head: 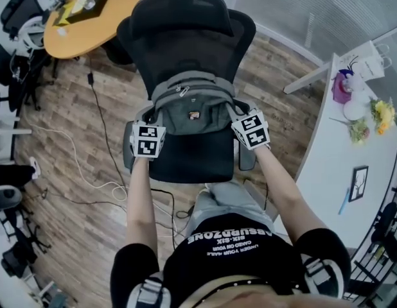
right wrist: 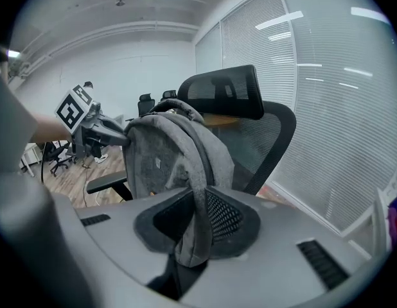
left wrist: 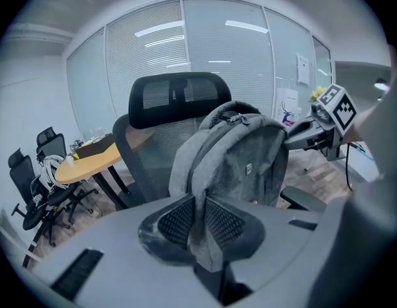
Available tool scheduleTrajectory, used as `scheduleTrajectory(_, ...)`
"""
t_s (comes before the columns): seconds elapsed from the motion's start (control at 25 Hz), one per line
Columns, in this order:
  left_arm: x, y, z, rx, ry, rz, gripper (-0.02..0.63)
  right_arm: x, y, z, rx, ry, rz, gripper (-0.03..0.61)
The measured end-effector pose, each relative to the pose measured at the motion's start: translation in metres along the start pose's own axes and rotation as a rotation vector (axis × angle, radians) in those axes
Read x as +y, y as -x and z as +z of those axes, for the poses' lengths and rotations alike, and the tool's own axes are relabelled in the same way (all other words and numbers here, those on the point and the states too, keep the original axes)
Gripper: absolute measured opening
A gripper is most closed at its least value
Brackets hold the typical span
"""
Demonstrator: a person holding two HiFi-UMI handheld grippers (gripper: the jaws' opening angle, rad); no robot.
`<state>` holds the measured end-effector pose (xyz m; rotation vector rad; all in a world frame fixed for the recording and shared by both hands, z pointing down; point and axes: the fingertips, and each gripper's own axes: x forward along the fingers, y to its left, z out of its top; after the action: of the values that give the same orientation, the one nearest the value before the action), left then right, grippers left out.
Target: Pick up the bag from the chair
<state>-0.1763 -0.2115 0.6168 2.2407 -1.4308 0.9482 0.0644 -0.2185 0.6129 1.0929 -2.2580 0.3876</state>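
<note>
A grey backpack (head: 191, 104) hangs upright just over the seat of a black mesh office chair (head: 185, 37), in front of its backrest. My left gripper (head: 149, 122) is shut on the backpack's left shoulder strap (left wrist: 198, 226), which runs between its pads. My right gripper (head: 242, 117) is shut on the right shoulder strap (right wrist: 197, 223) in the same way. In the left gripper view the backpack (left wrist: 240, 156) fills the middle, with the right gripper beyond it. The right gripper view shows the backpack (right wrist: 166, 156) with the chair's headrest (right wrist: 224, 92) behind.
A round wooden table (head: 89, 15) with a tray stands at the back left. A white desk (head: 352, 153) with flowers and a frame runs along the right. Cables (head: 96, 172) lie on the wood floor at the left. Other office chairs (head: 18, 18) stand far left.
</note>
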Motion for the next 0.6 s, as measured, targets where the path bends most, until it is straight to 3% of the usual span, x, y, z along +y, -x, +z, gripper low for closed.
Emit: scheduleTrajectory(0.6,-0.013,0.119,0.028,-0.154,-0.003,0.068,0.058,0.048,0.093,0.053,-0.171,0.031,-0.019,0.066)
